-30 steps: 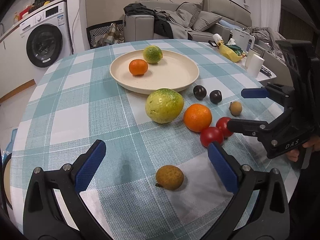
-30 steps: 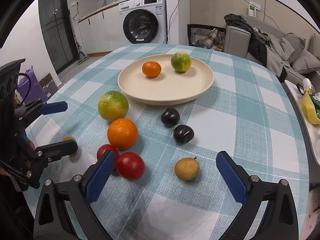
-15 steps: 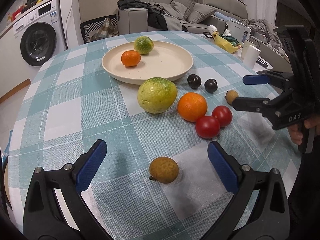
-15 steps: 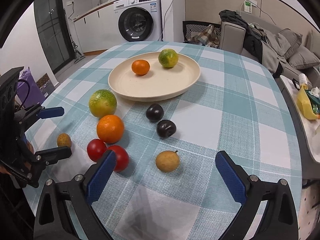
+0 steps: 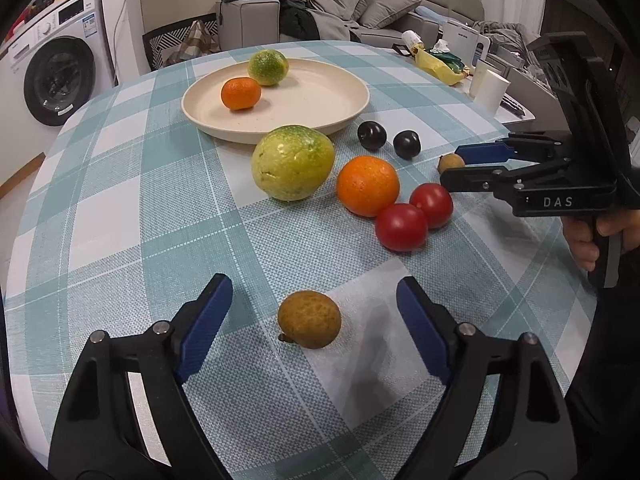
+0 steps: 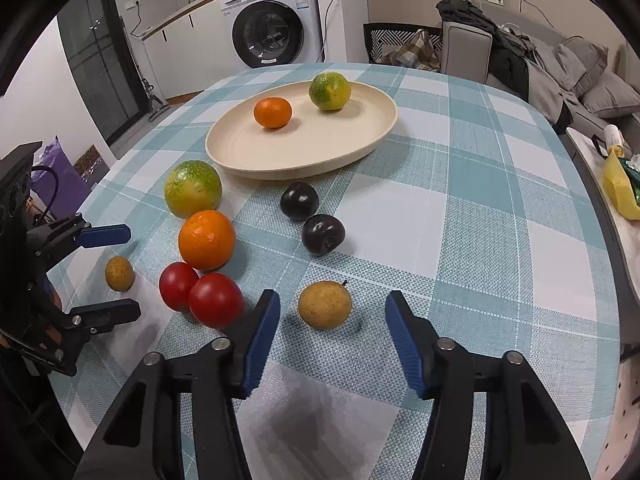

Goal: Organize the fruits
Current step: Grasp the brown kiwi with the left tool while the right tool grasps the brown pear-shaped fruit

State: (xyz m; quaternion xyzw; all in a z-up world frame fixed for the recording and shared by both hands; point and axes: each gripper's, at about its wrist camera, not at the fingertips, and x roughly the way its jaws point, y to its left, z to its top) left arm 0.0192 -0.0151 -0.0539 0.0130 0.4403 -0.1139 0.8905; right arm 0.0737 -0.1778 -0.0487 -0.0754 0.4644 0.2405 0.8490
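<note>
A cream plate (image 5: 320, 116) (image 6: 360, 148) holds a small orange (image 5: 241, 93) and a green citrus (image 5: 268, 67). On the checked cloth lie a big green fruit (image 5: 293, 168), an orange (image 5: 367, 185), two red tomatoes (image 5: 401, 227), two dark plums (image 6: 299, 201) and two small brown fruits. My left gripper (image 5: 314, 312) is open, with one brown fruit (image 5: 309, 319) between its fingers. My right gripper (image 6: 332, 316) is open around the other brown fruit (image 6: 324, 304). Neither touches its fruit.
A washing machine (image 6: 276, 28) and a sofa (image 5: 360, 4) with clothes stand beyond the round table. A side surface on the right holds a white cup (image 5: 489, 87) and a yellow bag (image 5: 436, 65). The table edge is close behind both grippers.
Both grippers have moved forward and lower toward the brown fruits. The right gripper's jaws have narrowed around its fruit.
</note>
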